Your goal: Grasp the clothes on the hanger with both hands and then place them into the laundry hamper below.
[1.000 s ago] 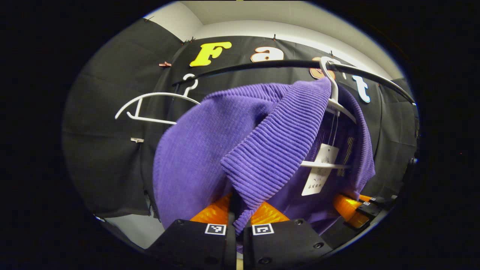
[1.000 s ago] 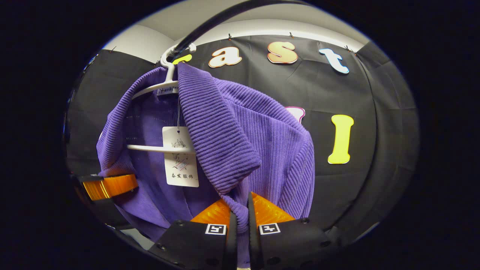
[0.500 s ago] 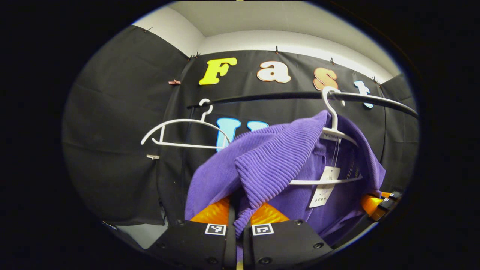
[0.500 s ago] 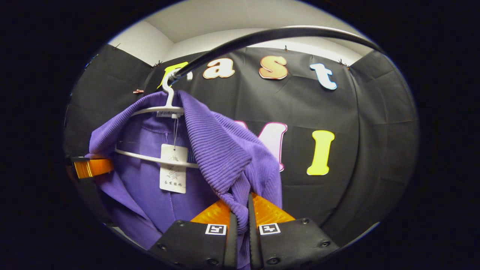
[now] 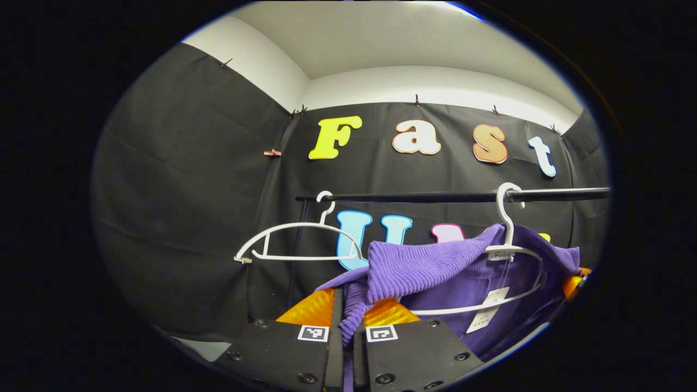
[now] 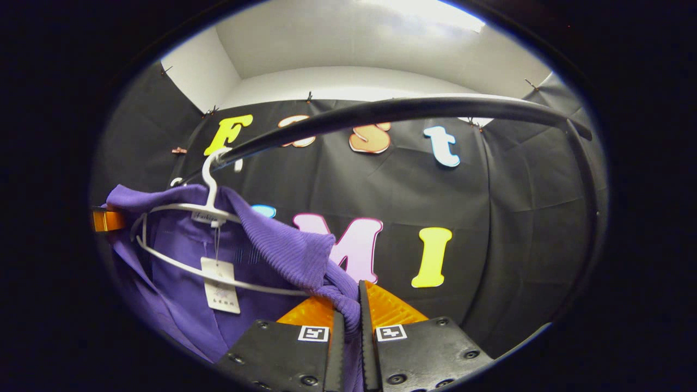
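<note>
Left gripper view: left tool (image 5: pixel 347 318) is sitting at 6 o'clock, both fingers pinching a fold of the purple sweater (image 5: pixel 435 267), jaws nearly together with the knit squeezed between them. An empty white hanger (image 5: pixel 298 245) is hanging off the black rail (image 5: pixel 452 196) at about 9 o'clock from the sweater, apart from it. The sweater is bunching at 4–5 o'clock in this view, ribbed collar flopping toward the tool. It is still draping over its own white hanger (image 5: pixel 509 239), whose hook is sitting on the rail at 2–3 o'clock. A white tag (image 5: pixel 486 317) is dangling below that hanger's lower bar. Part of the right tool (image 5: pixel 574 280) is peeking out at the sweater's far edge, 3–4 o'clock.

Right gripper view: part of the left tool (image 6: pixel 106 220) is showing at 9 o'clock, touching the sweater's (image 6: pixel 179 283) edge. The sweater is hanging at 8 o'clock on the white hanger (image 6: pixel 209 209), hook over the rail (image 6: pixel 392 111), which is arcing across from 10 to 2 o'clock. The tag (image 6: pixel 220 292) is hanging in front of the sweater's inner face. A ribbed fold is running down-right into the right tool (image 6: pixel 348 318) at 6 o'clock; both fingers are clamping it, gap narrow, fabric filling it.
</note>
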